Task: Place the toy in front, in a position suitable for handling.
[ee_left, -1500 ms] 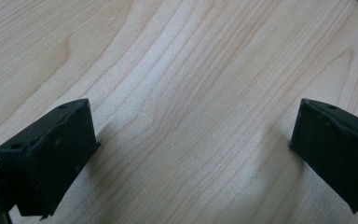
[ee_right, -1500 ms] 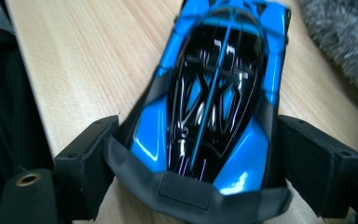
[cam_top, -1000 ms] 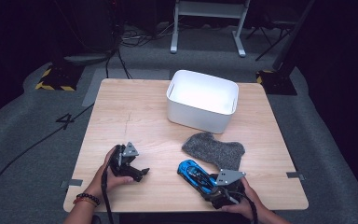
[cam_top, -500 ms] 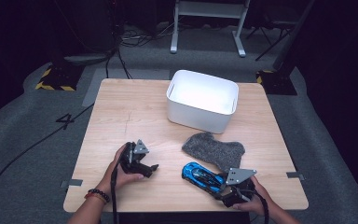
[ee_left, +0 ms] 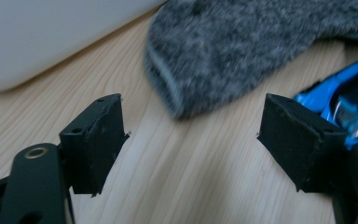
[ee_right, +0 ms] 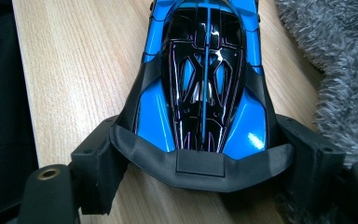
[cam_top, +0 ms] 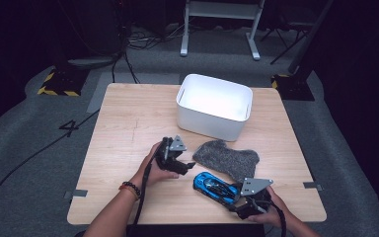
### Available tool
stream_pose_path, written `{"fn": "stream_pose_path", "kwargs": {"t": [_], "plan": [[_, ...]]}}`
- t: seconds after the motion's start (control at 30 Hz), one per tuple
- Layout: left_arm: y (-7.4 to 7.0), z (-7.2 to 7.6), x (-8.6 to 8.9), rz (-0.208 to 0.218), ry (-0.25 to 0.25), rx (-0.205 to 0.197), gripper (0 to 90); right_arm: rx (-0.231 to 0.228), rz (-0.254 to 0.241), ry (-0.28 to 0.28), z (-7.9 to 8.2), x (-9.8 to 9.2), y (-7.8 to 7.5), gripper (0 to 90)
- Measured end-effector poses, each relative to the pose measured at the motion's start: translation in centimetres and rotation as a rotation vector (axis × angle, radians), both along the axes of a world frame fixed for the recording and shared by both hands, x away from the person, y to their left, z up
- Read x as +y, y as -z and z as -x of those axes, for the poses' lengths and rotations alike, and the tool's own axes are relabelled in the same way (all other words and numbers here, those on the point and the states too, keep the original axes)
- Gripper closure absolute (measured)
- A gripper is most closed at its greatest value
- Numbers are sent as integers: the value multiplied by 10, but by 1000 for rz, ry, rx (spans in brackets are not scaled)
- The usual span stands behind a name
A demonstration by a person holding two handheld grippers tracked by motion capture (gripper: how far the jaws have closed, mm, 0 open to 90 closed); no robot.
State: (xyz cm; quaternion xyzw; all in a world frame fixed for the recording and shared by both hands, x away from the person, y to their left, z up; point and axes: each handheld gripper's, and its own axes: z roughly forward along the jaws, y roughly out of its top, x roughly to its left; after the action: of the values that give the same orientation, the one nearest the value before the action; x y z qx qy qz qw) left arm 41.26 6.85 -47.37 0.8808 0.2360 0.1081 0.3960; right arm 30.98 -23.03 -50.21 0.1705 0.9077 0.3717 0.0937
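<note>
Right tool: at the near right edge of the surface, its jaws set around the tail of the car; in the right gripper view the pads sit against both rear flanks of the car, so I read it as clamped on the car, which rests on the wood.
Left tool: near the middle, jaws apart with nothing between them; in the left gripper view they point over bare wood toward the sock, pads clear of it.
Car: near right, nose pointing far-left, just beside the near edge of the sock.
Sock: flat on the surface, between the car and the bin.
Bin: white, far of centre, nothing visible inside.
Step in hand: right tool has the car gripped but not yet lifted; left tool is lining up on the sock's cuff.
Next move: probably lift the car straight up, clear of the sock, and carry it over the bin's near wall; the left tool needs to go lower and further so the cuff lies between its pads before closing.
Change from earlier frames: left hand has travelled right, toward the sock, and its jaws have narrowed; right tool has shifted slightly right and closed a little around the car's tail, and the car has turned slightly.
</note>
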Motion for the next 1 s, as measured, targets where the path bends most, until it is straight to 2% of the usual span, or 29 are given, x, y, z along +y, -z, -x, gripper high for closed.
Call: {"fn": "stream_pose_path", "kwargs": {"t": [0.07,0.13,0.17,0.2,0.23,0.33,0.4,0.5,0.57,0.6,0.63,0.67,0.73,0.9,1.0], "plan": [[0,-4,-14,-20,8,-23,253,1,-2,0,0,0,0,242],[1,-8,-27,-7,33,-9,254,1,-4,0,0,0,0,242],[0,-9,-32,-20,44,-18,254,2,-6,0,0,0,0,242],[0,-9,-32,-20,44,-18,254,2,-6,0,0,0,0,242],[1,-13,-40,-8,53,-20,256,3,-8,-4,-1,-1,1,242],[5,-21,-50,-2,54,11,228,3,-10,-6,-1,-1,1,241],[8,-25,-56,-26,62,21,212,2,-9,-4,-1,-1,1,241],[14,-28,-64,-71,66,16,217,2,-9,-6,-1,-1,1,241],[17,-30,-68,-116,50,10,272,3,-9,-8,-1,-1,1,241],[19,-31,-69,-141,53,2,365,2,-8,-7,-1,-1,1,241],[20,-31,-68,-139,65,-2,458,2,-7,-7,-1,-1,1,241],[20,-31,-68,-138,71,-7,478,1,-7,-7,-1,-1,1,241],[19,-30,-66,-147,82,-19,628,3,-8,-6,-1,-1,1,241],[19,-30,-61,-161,81,-24,742,2,-7,-8,-1,-1,1,241],[18,-31,-50,-186,52,-41,780,2,-4,-6,-1,-1,0,241]]}}
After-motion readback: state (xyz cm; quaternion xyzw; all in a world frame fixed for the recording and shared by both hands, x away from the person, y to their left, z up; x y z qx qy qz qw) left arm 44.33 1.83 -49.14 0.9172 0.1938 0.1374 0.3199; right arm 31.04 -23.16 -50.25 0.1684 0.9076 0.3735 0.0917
